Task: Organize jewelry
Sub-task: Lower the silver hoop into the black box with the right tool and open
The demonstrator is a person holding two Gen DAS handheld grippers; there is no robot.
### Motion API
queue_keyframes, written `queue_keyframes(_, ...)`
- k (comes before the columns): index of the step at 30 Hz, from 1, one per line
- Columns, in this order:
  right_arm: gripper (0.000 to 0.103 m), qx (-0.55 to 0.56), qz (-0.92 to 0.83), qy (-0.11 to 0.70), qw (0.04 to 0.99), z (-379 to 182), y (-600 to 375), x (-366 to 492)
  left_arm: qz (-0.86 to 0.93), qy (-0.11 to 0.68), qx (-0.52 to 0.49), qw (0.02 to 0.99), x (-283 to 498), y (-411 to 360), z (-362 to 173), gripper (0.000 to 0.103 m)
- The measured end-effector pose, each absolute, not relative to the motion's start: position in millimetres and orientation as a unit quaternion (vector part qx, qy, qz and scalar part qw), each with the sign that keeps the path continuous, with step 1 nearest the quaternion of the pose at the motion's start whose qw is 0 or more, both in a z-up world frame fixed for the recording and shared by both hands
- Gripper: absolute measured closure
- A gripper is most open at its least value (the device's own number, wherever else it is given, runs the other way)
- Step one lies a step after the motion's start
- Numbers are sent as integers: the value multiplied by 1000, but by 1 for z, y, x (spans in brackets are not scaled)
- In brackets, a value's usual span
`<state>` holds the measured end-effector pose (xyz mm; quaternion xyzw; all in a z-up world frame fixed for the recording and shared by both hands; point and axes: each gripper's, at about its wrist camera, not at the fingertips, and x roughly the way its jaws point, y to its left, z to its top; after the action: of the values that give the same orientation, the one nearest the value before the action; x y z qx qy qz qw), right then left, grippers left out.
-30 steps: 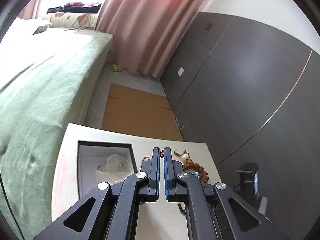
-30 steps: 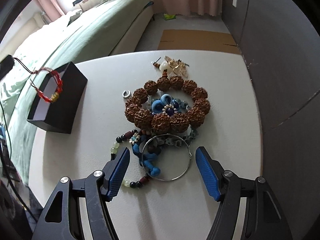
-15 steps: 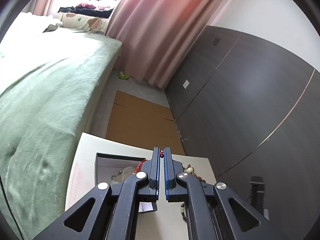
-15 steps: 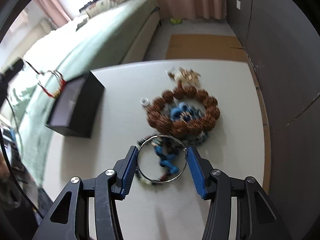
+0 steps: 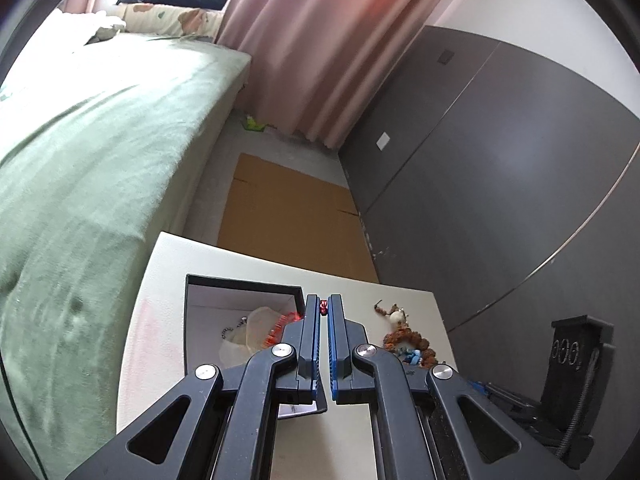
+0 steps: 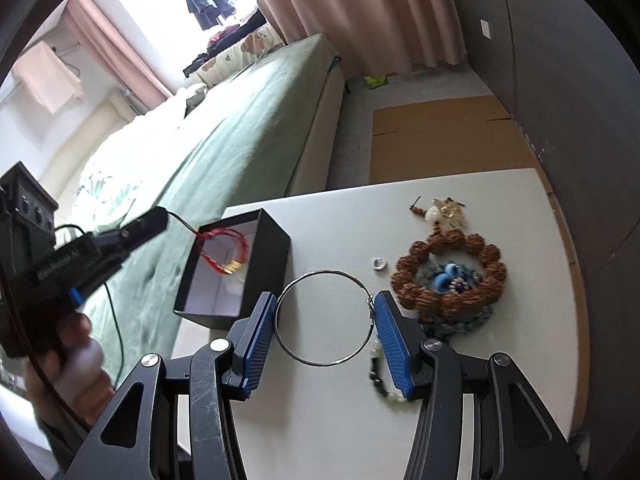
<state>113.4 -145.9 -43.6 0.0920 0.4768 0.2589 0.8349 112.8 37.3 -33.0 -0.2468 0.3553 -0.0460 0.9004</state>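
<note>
The silver hoop point(image 6: 326, 318) is gripped across its width between the pads of the right claw point(image 6: 327, 334), lifted above the white tabletop point(image 6: 460, 380) just right of the open black box point(image 6: 272, 256). The red cord bracelet point(image 6: 224, 250) is pinched in the closed left claw point(image 5: 324, 312) and dangles over the box opening; whether it touches the contents is unclear. The brown bead bracelet point(image 6: 448, 270) lies on the tabletop, right of the hoop.

Left gripper point(image 5: 324, 312): jaws pinched together on a red cord bracelet point(image 6: 224, 250).
Right gripper point(image 6: 326, 320): pads clamp a thin wire hoop point(image 6: 326, 318), raised above the table.
</note>
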Motion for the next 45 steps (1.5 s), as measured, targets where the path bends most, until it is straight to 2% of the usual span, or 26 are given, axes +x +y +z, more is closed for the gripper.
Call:
queue_keyframes(3,51,101,260,479,832,-45,-142,115,-29,380,-261,887,120,43,-45,97)
queue_keyframes(5,51,104,260,480,831,-45,-140,115,-25,409,-277,869,126,48,-54,79)
queue_keyframes(6,51,105,261,480,831,-45,-139,115,-22,411,-281,867,126,50,-57,61)
queue_keyframes(7,51,106,261,479,831,-45,-138,115,-17,402,-285,870,123,53,-56,48)
queue_keyframes(10,51,113,262,475,832,-44,-137,116,-6,377,-284,882,116,59,-46,32)
queue_keyframes(20,51,151,288,449,832,-39,-108,117,6,354,-303,885,104,88,-35,31)
queue_keyframes(37,50,172,298,451,824,-56,-33,138,47,324,-339,882,77,156,-27,31)
queue_keyframes(38,47,167,293,456,823,-58,-29,140,49,323,-341,882,76,158,-27,31)
queue_keyframes(40,34,161,287,477,815,-67,-24,144,49,321,-344,881,74,160,-26,31)
queue_keyframes(42,33,160,287,483,812,-70,-25,144,48,320,-348,880,73,161,-25,31)
queue_keyframes(44,25,163,291,479,812,-66,-31,140,47,320,-350,879,73,161,-26,31)
queue_keyframes(45,13,165,290,476,813,-64,-35,139,45,321,-350,879,74,161,-25,31)
